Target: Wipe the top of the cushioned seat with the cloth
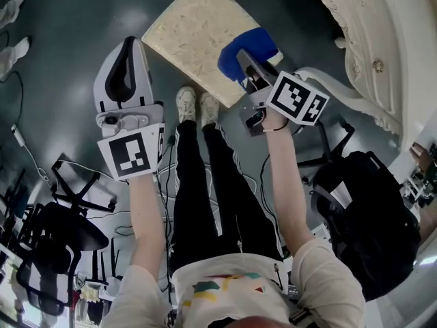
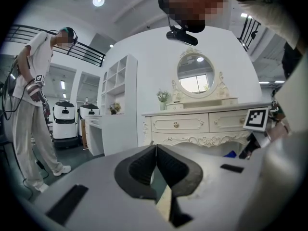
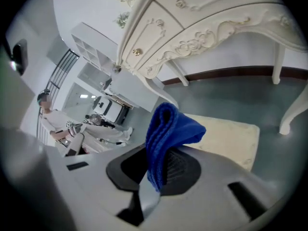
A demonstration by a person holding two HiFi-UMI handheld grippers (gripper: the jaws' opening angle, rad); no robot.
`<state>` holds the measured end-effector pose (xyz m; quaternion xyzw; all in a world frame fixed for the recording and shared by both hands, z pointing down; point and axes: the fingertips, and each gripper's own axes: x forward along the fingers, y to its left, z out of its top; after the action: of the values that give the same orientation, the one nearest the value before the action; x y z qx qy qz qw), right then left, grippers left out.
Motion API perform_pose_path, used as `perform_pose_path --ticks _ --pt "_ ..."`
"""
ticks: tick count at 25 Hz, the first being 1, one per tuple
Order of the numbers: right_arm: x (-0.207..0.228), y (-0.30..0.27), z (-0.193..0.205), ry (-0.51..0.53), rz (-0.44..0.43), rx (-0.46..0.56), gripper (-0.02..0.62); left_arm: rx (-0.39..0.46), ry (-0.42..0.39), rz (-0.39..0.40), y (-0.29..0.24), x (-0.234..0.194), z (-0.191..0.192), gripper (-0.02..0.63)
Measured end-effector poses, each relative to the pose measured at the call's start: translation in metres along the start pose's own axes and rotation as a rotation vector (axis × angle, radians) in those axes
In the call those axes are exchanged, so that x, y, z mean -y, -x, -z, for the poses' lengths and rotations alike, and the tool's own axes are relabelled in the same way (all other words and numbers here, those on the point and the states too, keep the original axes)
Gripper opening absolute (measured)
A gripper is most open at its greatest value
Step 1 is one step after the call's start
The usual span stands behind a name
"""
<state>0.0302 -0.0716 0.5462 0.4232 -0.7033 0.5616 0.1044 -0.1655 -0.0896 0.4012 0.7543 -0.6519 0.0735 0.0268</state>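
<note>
**Cloth clamped in right gripper, over the seat's corner**

Right gripper (image 3: 159, 174): jaws clenched on a folded blue cloth (image 3: 167, 134). The fold stands out past the pads and flops to one side.

Head view: the cloth sits over the near right corner of the seat (image 1: 194, 29), a pale speckled cushion on the dark floor (image 1: 68, 39). Cannot tell whether the cloth touches the cushion.

Left gripper (image 2: 156, 154): jaws pressed together, nothing between them. It is held off to the left of the seat, above the floor, and points level across the room.

Around: the wearer's shoes (image 1: 196, 104) stand just at the seat's near edge. A white carved dresser (image 2: 202, 124) with an oval mirror (image 2: 195, 73) stands beyond the seat. Another person (image 2: 31, 105) stands at the far left of the room.
</note>
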Motion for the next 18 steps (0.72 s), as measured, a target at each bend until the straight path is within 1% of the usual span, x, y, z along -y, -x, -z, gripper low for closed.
perform_pose_path --ticks 2,5,7,9,12,15,18 --pt "-0.028 -0.022 -0.004 -0.023 -0.061 0.016 0.037 -0.001 0.003 -0.014 0.004 -0.007 0.001 0.005" --pt "-0.062 -0.061 -0.002 -0.090 -0.139 0.023 0.037 -0.008 0.016 -0.030 0.010 -0.017 0.002 0.005" --pt "-0.079 -0.088 0.005 -0.125 -0.176 0.011 0.037 -0.009 0.029 -0.034 0.016 -0.025 0.002 0.005" --pt "-0.091 -0.114 0.016 -0.122 -0.191 -0.014 0.037 -0.014 0.039 -0.032 0.023 -0.032 0.006 0.005" --pt "-0.098 -0.151 0.036 -0.094 -0.174 -0.068 0.037 -0.034 0.022 -0.045 0.031 -0.042 0.016 0.005" --pt "-0.091 -0.181 0.053 -0.062 -0.113 -0.117 0.037 -0.051 0.028 -0.071 0.038 -0.056 0.025 0.005" --pt "-0.081 -0.197 0.061 -0.054 -0.067 -0.135 0.037 -0.096 0.010 -0.057 0.050 -0.063 0.040 0.005"
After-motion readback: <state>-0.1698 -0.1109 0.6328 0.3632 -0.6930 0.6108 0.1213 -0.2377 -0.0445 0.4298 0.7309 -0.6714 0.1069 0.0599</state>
